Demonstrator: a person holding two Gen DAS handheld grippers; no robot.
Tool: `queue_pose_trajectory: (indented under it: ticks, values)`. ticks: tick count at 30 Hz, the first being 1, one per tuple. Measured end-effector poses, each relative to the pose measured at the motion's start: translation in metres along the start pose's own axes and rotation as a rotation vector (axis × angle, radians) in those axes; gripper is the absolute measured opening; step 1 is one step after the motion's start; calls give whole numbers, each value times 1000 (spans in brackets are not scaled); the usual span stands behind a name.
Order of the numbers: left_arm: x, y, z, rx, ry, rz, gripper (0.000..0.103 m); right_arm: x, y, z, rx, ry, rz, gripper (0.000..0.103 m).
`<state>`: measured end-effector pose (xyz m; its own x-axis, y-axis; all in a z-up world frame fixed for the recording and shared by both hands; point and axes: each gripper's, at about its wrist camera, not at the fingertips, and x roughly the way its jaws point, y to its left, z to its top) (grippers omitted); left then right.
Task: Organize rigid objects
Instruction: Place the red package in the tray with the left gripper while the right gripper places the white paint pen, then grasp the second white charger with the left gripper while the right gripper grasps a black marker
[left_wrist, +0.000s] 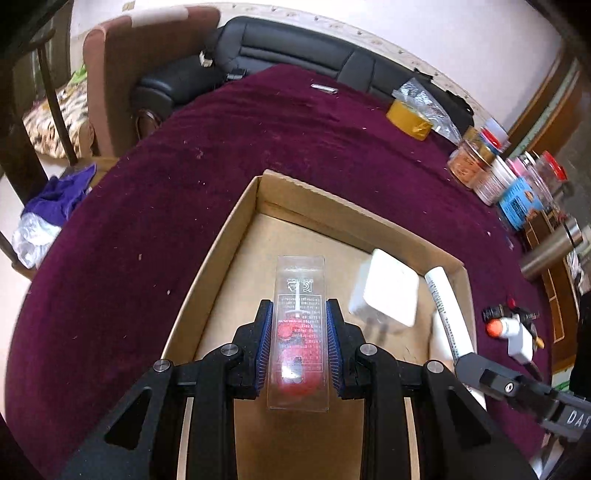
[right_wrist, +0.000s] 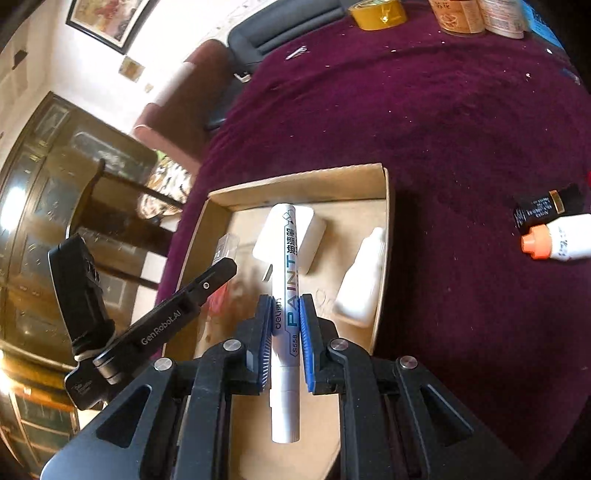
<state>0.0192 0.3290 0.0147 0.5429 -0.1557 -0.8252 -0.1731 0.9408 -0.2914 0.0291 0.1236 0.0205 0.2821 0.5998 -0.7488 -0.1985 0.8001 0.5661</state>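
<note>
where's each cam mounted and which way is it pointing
Left wrist: on the left gripper, looking down its fingers, shut on a clear packet above the cardboard box; the right gripper's finger enters at right.
Right wrist: on the right gripper, looking down at the same box, clamping a white paint marker; the left gripper shows at left.
Shared: box, white adapter, yellow tape roll.

Matte black angular left gripper (left_wrist: 299, 314) with ribbed blue pads, round silver screws at the finger joints. Same black right gripper (right_wrist: 285, 308); white "GenRobot.AI" lettering along one finger.
</note>
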Motion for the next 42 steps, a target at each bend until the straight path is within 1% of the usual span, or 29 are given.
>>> queue_pose_trajectory:
  ticks: [2, 4, 6, 8, 9, 11, 12, 14, 16, 18, 19, 20, 21, 22, 24, 25, 26, 28, 30, 32, 33, 34, 35, 36, 37, 40, 42]
  values:
    - [5, 8, 2, -40, 15, -24, 23, 4, 1, 2, 1, -7, -23, 13]
    - [5, 9, 2, -42, 7, -42, 24, 4, -1, 3, 9, -12, -33, 13]
    - [1, 9, 0, -42, -3, -40, 26, 3, 0, 3, 15, -26, -51, 13]
    - [-2, 11, -2, -51, -4, -74, 35, 3, 0, 4, 19, -39, -66, 15]
    - [-3, 11, -2, -54, -2, -89, 38, 2, 0, 5, 15, -43, -69, 15]
    - [-8, 9, -4, -51, -4, -101, 50, -5, -1, 5, 4, -60, -76, 15]
    - [-12, 7, -6, -45, -10, -95, 52, -9, -1, 5, -7, -72, -77, 15]
    - [-23, 3, -11, -34, -24, -88, 53, -28, -4, 5, -40, -107, -79, 15]
    - [-40, -1, -18, -29, -48, -86, 53, -53, -5, 3, -84, -162, -89, 15]
    - [-67, -13, -32, -8, -95, -102, 53, -94, -7, -5, -164, -282, -139, 15]
    - [-79, -18, -38, 1, -119, -115, 54, -111, -10, -9, -197, -336, -171, 21]
    - [-93, -25, -46, 11, -145, -133, 59, -129, -16, -14, -223, -390, -207, 49]
    - [-108, -34, -57, 22, -176, -162, 62, -143, -26, -17, -231, -426, -233, 71]
    - [-121, -43, -66, 33, -203, -192, 66, -158, -44, -18, -214, -444, -249, 102]
    - [-137, -62, -84, 58, -238, -247, 69, -173, -79, -13, -133, -420, -301, 103]
    - [-144, -73, -94, 72, -250, -279, 70, -184, -107, -12, -74, -401, -329, 102]
    - [-147, -82, -102, 83, -255, -302, 70, -190, -123, -13, -40, -396, -339, 100]
    - [-147, -105, -118, 108, -253, -343, 70, -204, -165, -16, 59, -386, -369, 97]
    - [-139, -124, -134, 130, -236, -362, 70, -207, -184, -18, 95, -366, -360, 94]
    - [-124, -140, -148, 145, -200, -343, 70, -201, -189, -18, 94, -336, -334, 87]
    - [-115, -145, -152, 147, -173, -333, 70, -200, -189, -16, 82, -325, -320, 86]
    - [-107, -147, -156, 138, -141, -330, 70, -194, -186, -13, 60, -308, -302, 85]
    - [-99, -149, -160, 124, -114, -330, 70, -188, -183, -9, 41, -294, -289, 82]
    - [-92, -150, -164, 111, -87, -324, 70, -179, -178, -4, 16, -274, -272, 77]
    - [-89, -151, -167, 108, -74, -315, 70, -174, -174, 0, -3, -260, -259, 68]
    - [-87, -153, -178, 108, -62, -284, 70, -153, -167, 15, -38, -228, -223, 67]
    - [-88, -153, -182, 115, -61, -261, 70, -136, -169, 24, -53, -205, -213, 67]
